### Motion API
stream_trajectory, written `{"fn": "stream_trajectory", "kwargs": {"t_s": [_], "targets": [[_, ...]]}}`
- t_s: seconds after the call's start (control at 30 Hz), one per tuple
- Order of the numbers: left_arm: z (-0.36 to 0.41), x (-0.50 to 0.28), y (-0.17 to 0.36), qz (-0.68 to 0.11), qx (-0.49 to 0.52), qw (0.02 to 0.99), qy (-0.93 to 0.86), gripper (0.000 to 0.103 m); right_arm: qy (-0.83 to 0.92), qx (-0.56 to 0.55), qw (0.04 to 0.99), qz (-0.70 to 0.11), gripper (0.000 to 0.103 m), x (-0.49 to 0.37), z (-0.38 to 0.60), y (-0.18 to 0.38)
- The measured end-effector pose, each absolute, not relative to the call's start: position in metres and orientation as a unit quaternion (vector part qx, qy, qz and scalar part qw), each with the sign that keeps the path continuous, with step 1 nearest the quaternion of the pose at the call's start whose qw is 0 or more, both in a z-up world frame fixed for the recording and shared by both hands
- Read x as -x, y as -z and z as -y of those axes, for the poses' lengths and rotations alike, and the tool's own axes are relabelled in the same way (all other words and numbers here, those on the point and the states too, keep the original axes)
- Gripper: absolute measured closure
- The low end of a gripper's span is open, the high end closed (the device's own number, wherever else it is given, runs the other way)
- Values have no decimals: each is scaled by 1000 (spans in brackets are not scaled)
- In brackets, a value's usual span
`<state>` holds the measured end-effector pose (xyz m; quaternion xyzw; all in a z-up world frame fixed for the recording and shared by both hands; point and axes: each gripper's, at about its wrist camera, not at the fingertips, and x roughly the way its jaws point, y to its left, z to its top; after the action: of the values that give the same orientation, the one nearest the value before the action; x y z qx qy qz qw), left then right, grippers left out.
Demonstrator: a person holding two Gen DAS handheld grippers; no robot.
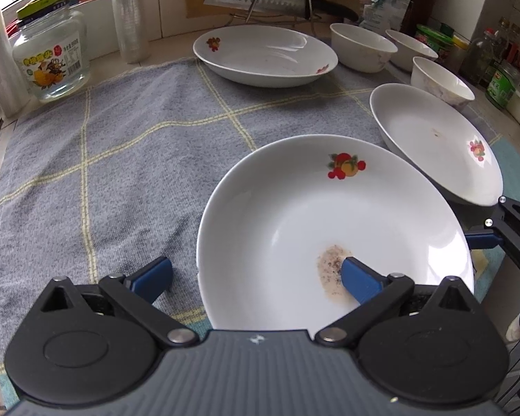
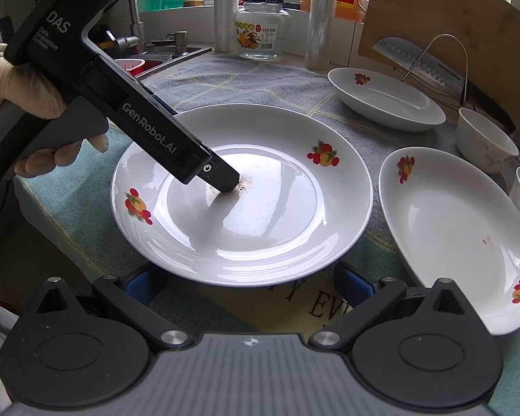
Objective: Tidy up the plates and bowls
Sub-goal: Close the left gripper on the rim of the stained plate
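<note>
The round white glazed ceramic plate with fruit decals [image 2: 260, 208] is seen lying flat on the grey checked towel [image 1: 104, 159] covering the counter. It is judged stiff, fairly heavy, slippery and breakable (a smear marks its centre), so its rim should be pinched. The left gripper [image 1: 256, 274] is held spread, one finger [image 1: 358, 279] inside. The right gripper [image 2: 246, 286] is spread at the near rim, nothing pinched

The near plate [image 2: 260, 215] hides the right gripper's fingers' tips [image 2: 353, 286] beneath its rim.
</note>
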<state>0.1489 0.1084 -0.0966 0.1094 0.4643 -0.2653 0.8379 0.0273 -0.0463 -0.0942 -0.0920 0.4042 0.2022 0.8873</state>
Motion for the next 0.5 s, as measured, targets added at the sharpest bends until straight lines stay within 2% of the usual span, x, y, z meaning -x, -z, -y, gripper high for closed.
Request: {"fn": "stream_trajectory", "kwargs": {"t_s": [0.37,0.5], "targets": [[-93,-167,77,-449,-136,815,340,2,-206,91,890,-396,0,-25,47,95],[-88,-179,79,-466,-136,794,366,10,-209,93,890,-395,0,-25,47,96]]}}
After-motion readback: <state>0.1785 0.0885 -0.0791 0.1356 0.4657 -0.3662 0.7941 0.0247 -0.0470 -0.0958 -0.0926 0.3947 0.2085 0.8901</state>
